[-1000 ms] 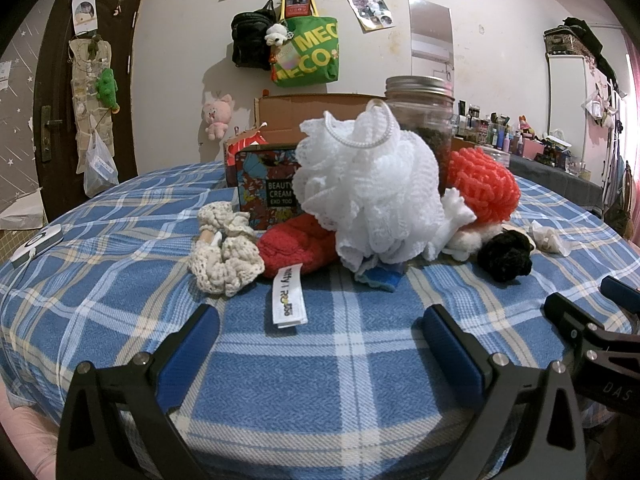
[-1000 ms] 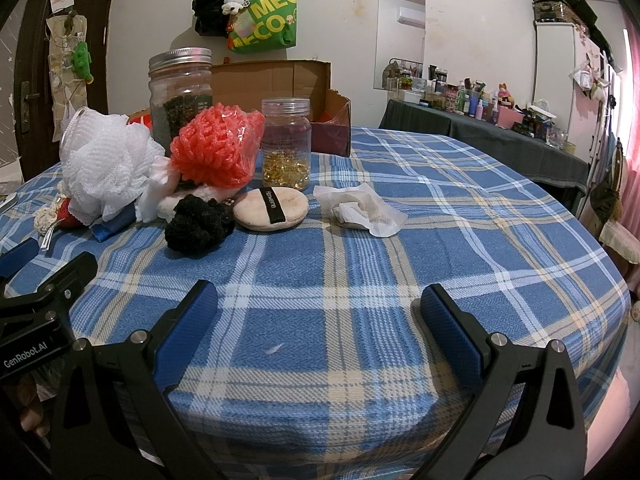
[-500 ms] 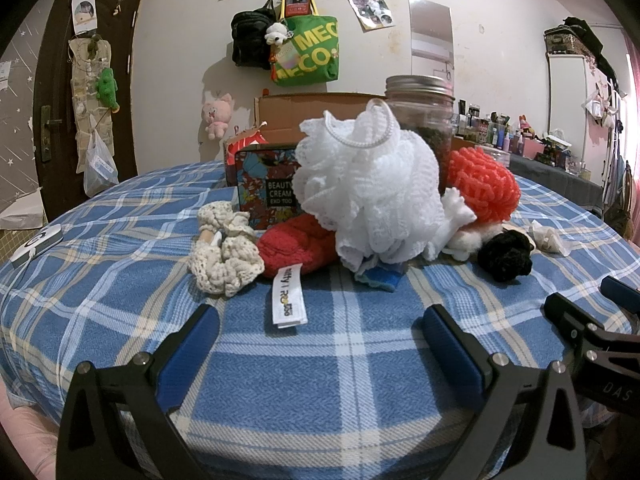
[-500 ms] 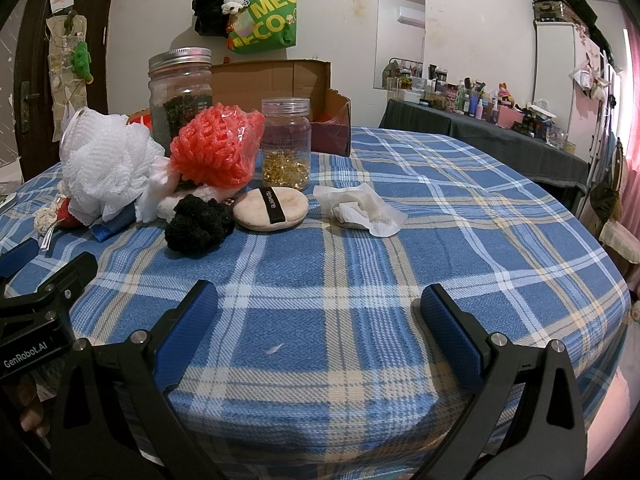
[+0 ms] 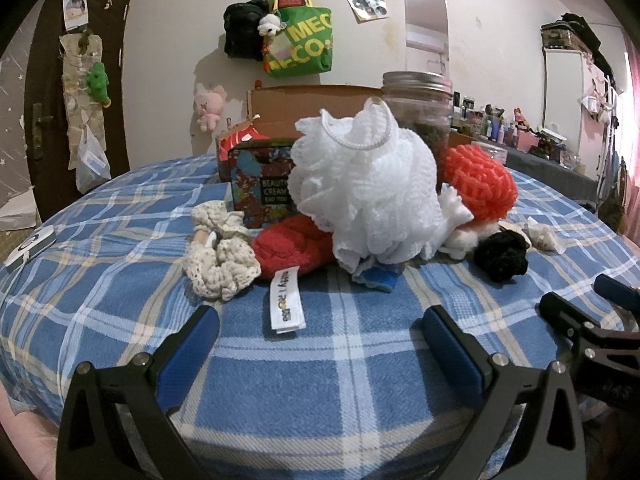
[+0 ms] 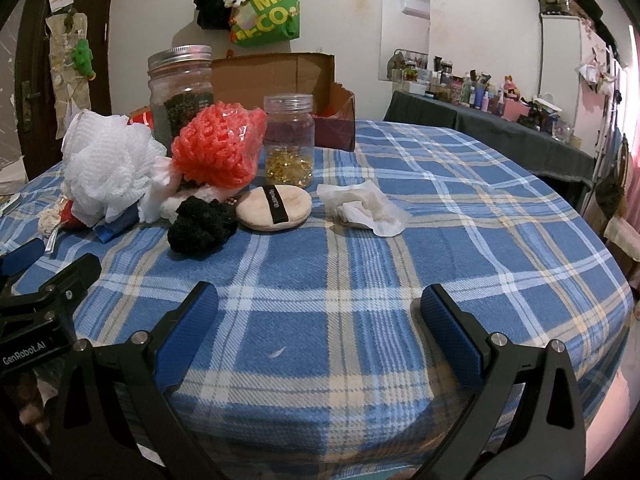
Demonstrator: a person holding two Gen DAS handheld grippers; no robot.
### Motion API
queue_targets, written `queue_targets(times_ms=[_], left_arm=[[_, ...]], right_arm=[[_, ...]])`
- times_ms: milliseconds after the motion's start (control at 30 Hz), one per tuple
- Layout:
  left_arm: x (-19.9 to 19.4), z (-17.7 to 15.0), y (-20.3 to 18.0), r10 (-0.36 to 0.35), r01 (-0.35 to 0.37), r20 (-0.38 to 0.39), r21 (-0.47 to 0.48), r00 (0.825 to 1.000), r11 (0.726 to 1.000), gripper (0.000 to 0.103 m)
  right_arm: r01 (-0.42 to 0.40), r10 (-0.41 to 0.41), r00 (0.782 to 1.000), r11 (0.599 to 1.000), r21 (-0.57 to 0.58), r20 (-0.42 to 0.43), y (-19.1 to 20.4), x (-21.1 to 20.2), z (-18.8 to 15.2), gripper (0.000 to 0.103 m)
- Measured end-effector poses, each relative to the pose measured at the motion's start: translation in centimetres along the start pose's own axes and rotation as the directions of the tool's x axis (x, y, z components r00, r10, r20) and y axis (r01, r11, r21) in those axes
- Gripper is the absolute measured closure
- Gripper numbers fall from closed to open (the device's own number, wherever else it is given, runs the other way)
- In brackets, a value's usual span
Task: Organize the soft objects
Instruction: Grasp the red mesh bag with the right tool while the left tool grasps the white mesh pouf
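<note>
Two grippers are hovering low over the near edge of the table [image 6: 460, 240], and we are holding both with jaws spread wide and nothing between them. The left gripper [image 5: 320, 344] is facing the pile of soft things head-on; the right gripper [image 6: 318, 322] is pointing past the pile's right end, so we are judging the left one the nearer for a first pick.

Directly ahead of the left gripper, a red knitted item [image 5: 294, 246] is lying with its long axis running left to right across our line of approach, its white label [image 5: 285, 300] trailing toward us. Just left of it, a cream crocheted scrunchie [image 5: 220, 258] is resting, touching it. A white mesh bath pouf [image 5: 366, 188], airy and ruffled, is sitting on top of the red item's far end, with a coral mesh pouf [image 5: 480, 184] to its right.

Ahead and left of the right gripper, a fuzzy black scrunchie [image 6: 200, 226] is touching a flat round powder puff [image 6: 274, 208]. A crumpled tissue [image 6: 362, 210] is lying just beyond, apart from the puff.

Behind the pile, a cardboard box [image 6: 276, 80] is standing open.
</note>
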State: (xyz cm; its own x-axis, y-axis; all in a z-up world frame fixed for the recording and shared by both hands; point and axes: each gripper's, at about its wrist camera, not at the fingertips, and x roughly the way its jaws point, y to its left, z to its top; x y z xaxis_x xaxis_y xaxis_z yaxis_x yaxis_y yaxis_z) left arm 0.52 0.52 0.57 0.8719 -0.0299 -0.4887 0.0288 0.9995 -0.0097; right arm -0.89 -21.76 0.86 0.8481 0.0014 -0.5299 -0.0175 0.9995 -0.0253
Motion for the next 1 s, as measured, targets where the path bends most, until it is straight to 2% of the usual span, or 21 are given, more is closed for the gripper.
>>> queue_targets(times_ms=[367, 700, 867, 1000], left_arm=[[-0.8, 1.3, -0.1, -0.026, 0.026, 0.006, 0.015, 1.0, 1.0, 0.0], [-1.2, 4.5, 0.4, -0.036, 0.035, 0.039, 0.014, 0.999, 0.999, 0.0], [-1.1, 6.2, 0.6, -0.055, 0.055, 0.051, 0.012, 0.997, 0.998, 0.0], [-0.7, 7.4, 0.6, -0.101, 0.1, 0.045, 0.025, 0.994, 0.995, 0.0]], right_arm=[[-0.031, 0.031, 0.999, 0.999, 0.009, 0.025, -0.1, -0.7, 1.6, 0.0], [-0.055, 0.054, 0.995, 0.999, 0.0, 0.087, -0.3, -1.7, 5.1, 0.0], [-0.097, 0.098, 0.99, 0.995, -0.017, 0.099, -0.1, -1.3, 7.2, 0.0], [-0.193, 0.195, 0.978, 0.981, -0.034, 0.068, 0.4, 0.0, 8.6, 0.0]])
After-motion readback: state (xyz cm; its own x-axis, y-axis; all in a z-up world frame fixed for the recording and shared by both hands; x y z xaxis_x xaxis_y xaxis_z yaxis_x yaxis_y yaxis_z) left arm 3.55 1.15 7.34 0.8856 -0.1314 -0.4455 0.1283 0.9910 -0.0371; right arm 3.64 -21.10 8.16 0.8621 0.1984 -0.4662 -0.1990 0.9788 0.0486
